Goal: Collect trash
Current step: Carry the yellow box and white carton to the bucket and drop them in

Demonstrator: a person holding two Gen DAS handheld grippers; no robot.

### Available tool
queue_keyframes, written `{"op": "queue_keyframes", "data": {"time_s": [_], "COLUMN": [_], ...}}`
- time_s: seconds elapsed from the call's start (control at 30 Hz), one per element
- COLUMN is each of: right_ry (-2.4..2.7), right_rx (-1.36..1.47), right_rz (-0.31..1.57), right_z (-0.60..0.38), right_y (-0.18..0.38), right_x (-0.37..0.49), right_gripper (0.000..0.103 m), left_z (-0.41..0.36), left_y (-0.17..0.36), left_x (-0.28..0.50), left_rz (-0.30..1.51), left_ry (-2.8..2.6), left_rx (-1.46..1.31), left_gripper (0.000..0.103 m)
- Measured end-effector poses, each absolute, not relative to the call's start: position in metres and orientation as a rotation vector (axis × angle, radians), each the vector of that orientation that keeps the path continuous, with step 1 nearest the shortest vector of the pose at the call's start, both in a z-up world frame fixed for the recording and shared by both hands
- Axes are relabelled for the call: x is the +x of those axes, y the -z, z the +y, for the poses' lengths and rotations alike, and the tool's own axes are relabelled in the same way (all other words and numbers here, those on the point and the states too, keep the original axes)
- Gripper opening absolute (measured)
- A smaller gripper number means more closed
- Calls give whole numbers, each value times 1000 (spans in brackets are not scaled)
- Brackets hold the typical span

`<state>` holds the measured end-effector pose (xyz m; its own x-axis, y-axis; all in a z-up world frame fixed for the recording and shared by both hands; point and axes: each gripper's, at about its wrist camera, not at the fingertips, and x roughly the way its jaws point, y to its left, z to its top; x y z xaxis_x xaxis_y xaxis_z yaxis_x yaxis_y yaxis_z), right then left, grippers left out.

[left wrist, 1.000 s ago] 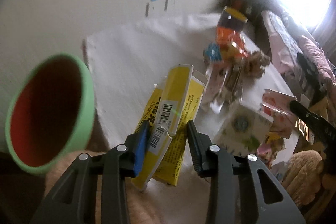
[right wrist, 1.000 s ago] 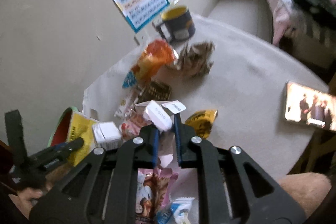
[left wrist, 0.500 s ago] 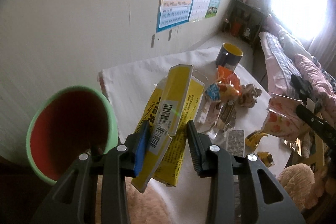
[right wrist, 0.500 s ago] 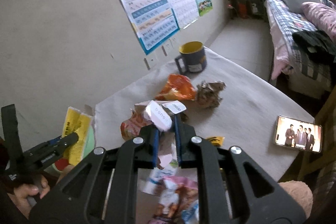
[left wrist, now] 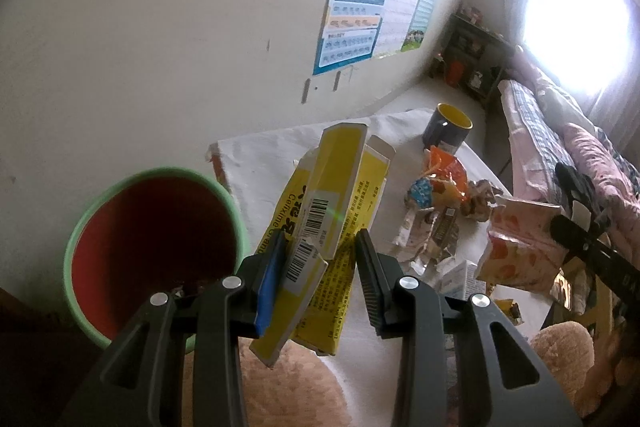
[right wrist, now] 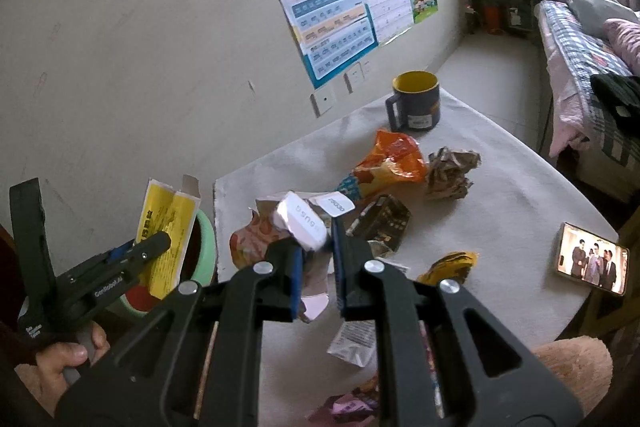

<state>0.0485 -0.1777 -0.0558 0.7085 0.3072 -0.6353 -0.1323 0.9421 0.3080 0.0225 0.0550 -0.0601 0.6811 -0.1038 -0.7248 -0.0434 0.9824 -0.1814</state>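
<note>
The yellow box (left wrist: 332,211) is smooth printed cardboard with paper barcode labels, and the orange wrapper (right wrist: 394,163) is glossy crinkled plastic. A matt, slightly rough white cloth covers the desk (right wrist: 500,195). The mug (right wrist: 416,101) looks like glazed ceramic, the bin (left wrist: 152,247) smooth plastic.

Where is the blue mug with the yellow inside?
The blue mug stands upright at the table's far end near the wall, beyond the orange snack bag, in the right wrist view.
</note>
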Motion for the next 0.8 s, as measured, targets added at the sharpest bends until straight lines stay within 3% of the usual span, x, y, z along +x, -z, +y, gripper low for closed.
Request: {"op": "queue_keyframes", "data": {"time_s": [0.8], "right_ry": [-372], "right_rx": [161], "right_rz": [810], "right_z": [-101], "right_y": [60], "right_x": [53], "right_gripper": [14], "left_z": [133], "left_y": [75], "left_x": [10], "left_rz": [816], "left_ry": [-128], "left_rx": [-283], "left_gripper": [34]}}
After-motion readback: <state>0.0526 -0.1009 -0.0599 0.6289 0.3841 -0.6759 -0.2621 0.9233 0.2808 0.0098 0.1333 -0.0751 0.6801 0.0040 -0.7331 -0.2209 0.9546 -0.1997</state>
